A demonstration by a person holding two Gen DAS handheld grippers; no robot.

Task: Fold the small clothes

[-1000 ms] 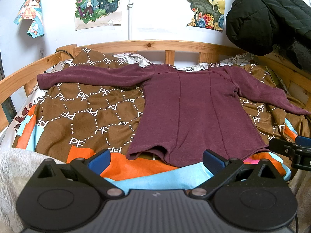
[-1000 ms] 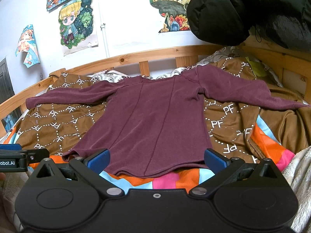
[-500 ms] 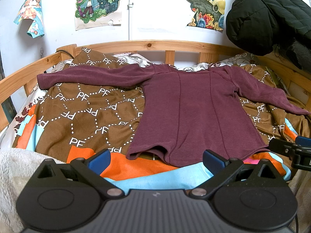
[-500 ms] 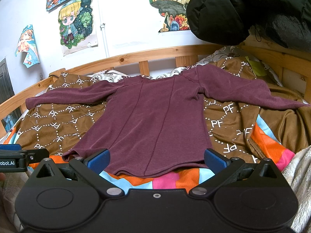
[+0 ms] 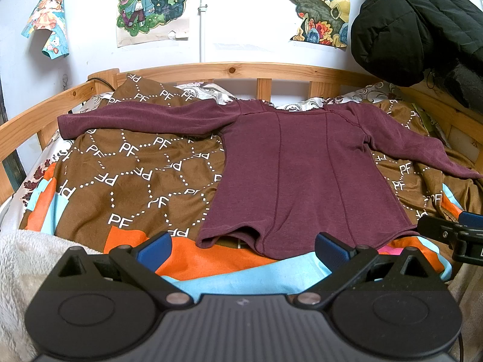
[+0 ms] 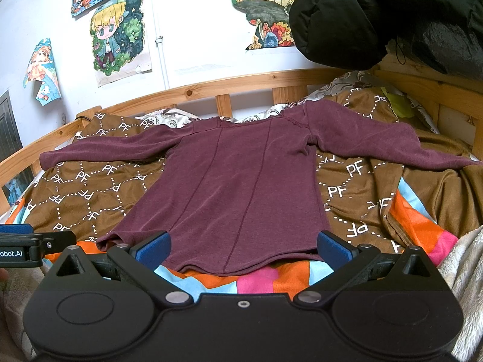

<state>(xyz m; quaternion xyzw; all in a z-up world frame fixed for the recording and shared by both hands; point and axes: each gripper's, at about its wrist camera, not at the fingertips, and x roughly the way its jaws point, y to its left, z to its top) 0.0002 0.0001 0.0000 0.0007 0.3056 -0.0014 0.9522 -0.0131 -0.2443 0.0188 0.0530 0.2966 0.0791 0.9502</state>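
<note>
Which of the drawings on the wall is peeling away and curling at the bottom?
The small orange-and-blue drawing farthest left. Its lower edge curls off the wall, while the blond-character poster and the landscape poster hang flatter.

White "PF" letters repeated across the brown bedspread (image 5: pixel 145 163) inside dotted hexagons, some upside down, partial white lettering "obot.AI" on the black left tongs (image 6: pixel 18 252) at the frame edge

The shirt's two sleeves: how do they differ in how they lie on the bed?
The sleeve on the left gripper's side runs nearly straight out along the far rail; the sleeve on the right gripper's side slants down toward the near side. The first ends on the brown PF blanket well inside the frame; the second's cuff reaches the picture edge. Both belong to the maroon shirt, lie flat, unfolded, ungripped.
</note>
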